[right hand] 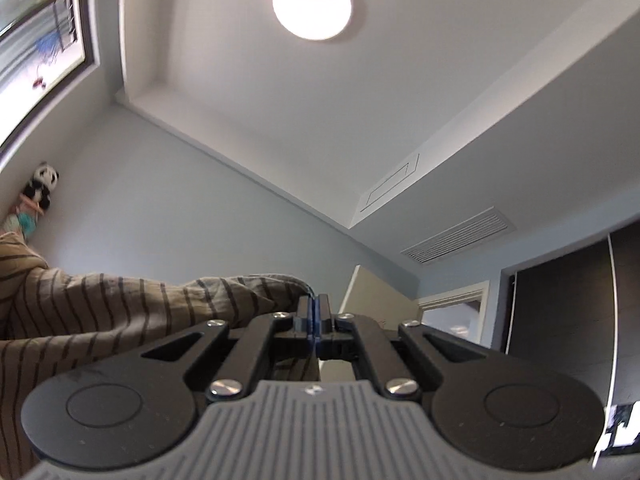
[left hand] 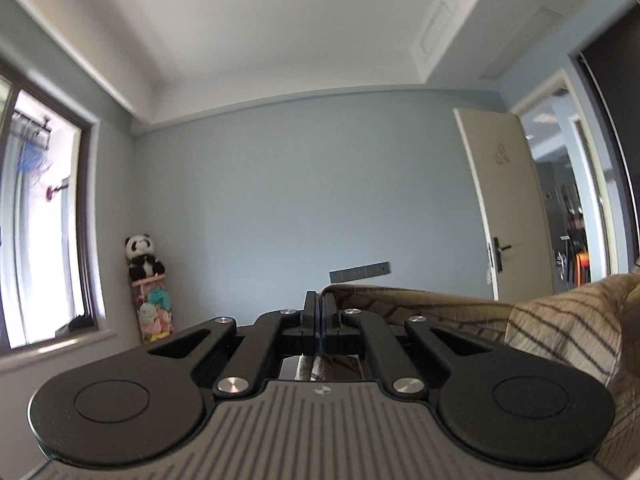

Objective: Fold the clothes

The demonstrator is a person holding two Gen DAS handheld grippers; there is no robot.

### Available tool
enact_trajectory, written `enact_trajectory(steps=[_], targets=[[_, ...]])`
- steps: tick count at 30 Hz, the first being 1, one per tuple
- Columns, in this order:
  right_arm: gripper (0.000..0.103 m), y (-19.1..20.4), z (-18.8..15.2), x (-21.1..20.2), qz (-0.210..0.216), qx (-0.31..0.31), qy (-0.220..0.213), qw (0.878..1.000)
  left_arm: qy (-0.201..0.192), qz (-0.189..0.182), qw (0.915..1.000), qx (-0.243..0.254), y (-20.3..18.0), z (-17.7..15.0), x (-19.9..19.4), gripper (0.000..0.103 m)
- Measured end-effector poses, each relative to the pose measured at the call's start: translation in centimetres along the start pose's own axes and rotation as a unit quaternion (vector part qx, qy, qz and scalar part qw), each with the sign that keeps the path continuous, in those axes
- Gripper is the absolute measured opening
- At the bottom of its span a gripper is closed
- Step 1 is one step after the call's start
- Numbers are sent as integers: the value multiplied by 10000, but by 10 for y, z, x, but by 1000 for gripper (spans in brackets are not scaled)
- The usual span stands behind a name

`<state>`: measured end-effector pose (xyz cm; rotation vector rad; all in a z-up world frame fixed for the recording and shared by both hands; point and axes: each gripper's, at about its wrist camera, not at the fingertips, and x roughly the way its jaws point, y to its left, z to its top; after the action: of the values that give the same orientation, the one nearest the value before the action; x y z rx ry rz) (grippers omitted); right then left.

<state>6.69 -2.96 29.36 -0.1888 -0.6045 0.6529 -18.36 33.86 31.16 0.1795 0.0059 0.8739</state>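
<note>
Left gripper (left hand: 320,304): fingers pressed together, pointing at the far wall, roughly level. A thin edge of the striped garment (left hand: 560,332) sits at the tips and fabric shows under the fingers through the frame opening. It appears clamped on the cloth.

Right gripper (right hand: 316,308): jaws closed tight, tilted upward toward the ceiling. The garment's edge (right hand: 140,304) bunches right up against the left side of the tips and seems caught between them.

Garment: tan or beige cloth with thin dark stripes, wrinkled. In the left wrist view it spreads off to the right of the tongs and fills the lower right corner. In the right wrist view it spreads off to the left and hangs down out of the bottom left. So it is held up in the air, stretched between the two grippers. What kind of clothing it is cannot be told.

Surroundings, left view: pale blue wall, a panda plush (left hand: 143,258) atop a narrow rack of soft toys in the corner, window (left hand: 44,220) at left, open cream door (left hand: 496,200) at right.

Right view: round ceiling lamp (right hand: 312,4), lit; air vent (right hand: 460,236) in the ceiling drop; dark wardrobe (right hand: 568,300) at right.
</note>
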Motion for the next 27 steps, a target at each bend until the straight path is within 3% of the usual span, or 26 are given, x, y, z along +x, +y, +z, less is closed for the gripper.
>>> enact_trajectory(steps=[4, 6, 7, 10, 13, 18, 21, 25, 27], targets=[[1, 9, 15, -22, 581, -174, -233, 9979, 187, 391, 9989, -180, 12, -12, 12, 0], [1, 12, 14, -26, 576, -330, -272, 9974, 134, 506, 9975, -481, 25, -12, 14, 0], [1, 11, 11, -24, 532, -366, -206, 9977, 103, 482, 9969, -608, 28, -11, 12, 0], [1, 2, -1, -18, 314, -414, 19, 9986, -84, 234, 9990, -365, 17, -4, -1, 0], [1, -15, -7, -16, -75, -236, 102, 9996, -503, -35, 9983, -280, 8, 6, -26, 0], [1, -38, 2, -41, -427, -166, -317, 9984, -1175, -232, 9916, -497, 17, 19, -60, 0], [1, -46, 8, -47, -585, -261, -501, 9967, -1272, -322, 9905, -422, 18, 26, -65, 0], [1, -49, 3, -32, -697, -248, -484, 9961, -1124, -477, 9918, -373, 13, 30, -42, 0], [1, -44, -7, -18, -663, -222, -351, 9969, -828, -485, 9950, -274, 5, 18, -16, 0]])
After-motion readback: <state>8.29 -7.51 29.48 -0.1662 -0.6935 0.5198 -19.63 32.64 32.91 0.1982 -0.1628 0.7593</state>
